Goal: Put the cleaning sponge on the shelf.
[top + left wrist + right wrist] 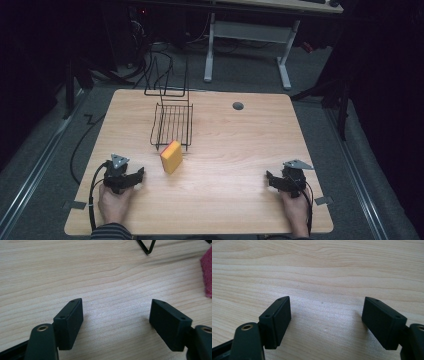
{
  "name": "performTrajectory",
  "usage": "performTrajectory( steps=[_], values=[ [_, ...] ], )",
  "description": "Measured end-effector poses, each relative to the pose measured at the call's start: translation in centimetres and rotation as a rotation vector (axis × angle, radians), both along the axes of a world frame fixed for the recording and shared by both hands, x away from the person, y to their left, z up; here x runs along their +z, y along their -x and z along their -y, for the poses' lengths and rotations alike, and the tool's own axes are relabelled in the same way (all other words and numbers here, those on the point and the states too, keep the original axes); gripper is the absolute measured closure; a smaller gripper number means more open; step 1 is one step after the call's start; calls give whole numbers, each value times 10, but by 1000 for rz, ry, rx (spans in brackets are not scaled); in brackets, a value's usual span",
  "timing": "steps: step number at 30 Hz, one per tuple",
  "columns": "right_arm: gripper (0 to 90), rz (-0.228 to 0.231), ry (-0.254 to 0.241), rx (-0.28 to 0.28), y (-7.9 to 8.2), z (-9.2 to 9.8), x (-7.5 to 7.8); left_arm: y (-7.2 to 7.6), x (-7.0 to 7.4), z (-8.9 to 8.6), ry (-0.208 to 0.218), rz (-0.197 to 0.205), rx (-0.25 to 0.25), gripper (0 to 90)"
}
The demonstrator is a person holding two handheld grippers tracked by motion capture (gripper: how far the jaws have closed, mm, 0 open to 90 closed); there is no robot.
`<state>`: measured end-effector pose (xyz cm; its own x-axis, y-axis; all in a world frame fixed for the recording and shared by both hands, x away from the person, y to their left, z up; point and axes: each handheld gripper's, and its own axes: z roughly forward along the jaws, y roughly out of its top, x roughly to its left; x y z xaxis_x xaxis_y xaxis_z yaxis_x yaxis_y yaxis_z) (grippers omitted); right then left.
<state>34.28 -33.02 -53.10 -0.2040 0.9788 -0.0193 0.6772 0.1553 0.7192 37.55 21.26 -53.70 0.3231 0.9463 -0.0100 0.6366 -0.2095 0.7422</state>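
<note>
Big wooden table (240, 150), with a black wire rack (171, 122) sitting toward the far side. A yellow sponge (171, 156) with a pink underside stands on edge right at the rack's near end. Left gripper (134, 176) rests near-left, not far from the sponge, jaws wide apart, nothing in them. Right gripper (271, 179) sits way off near-right, also wide open and empty.

table (235, 150): we see pale wood grain, smooth, soft sheen | sponge (171, 156): we see yellow foam, matt, with a rough pink scouring face | rack (172, 122): we see thin black wire, metal-looking | left gripper (116, 312), right gripper (325, 311): we see matt black plastic, brass-coloured inserts
</note>
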Motion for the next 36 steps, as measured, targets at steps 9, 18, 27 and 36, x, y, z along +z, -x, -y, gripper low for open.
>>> performTrajectory(
  steps=[9, 18, 27, 36],
  values=[
    [237, 0, 0, 0, 0, 0, 0, 0, 0, 0, 0, 0, 0, 279],
    [237, 0, 0, 0, 0, 0, 0, 1, 0, 0, 7, -1, 0, 279],
    [237, 0, 0, 0, 0, 0, 0, 0, 0, 1, 2, -10, -21, 229],
    [237, 1, 2, 1, 0, 0, 0, 1, 0, 1, 0, -10, -45, 211]
  ],
)
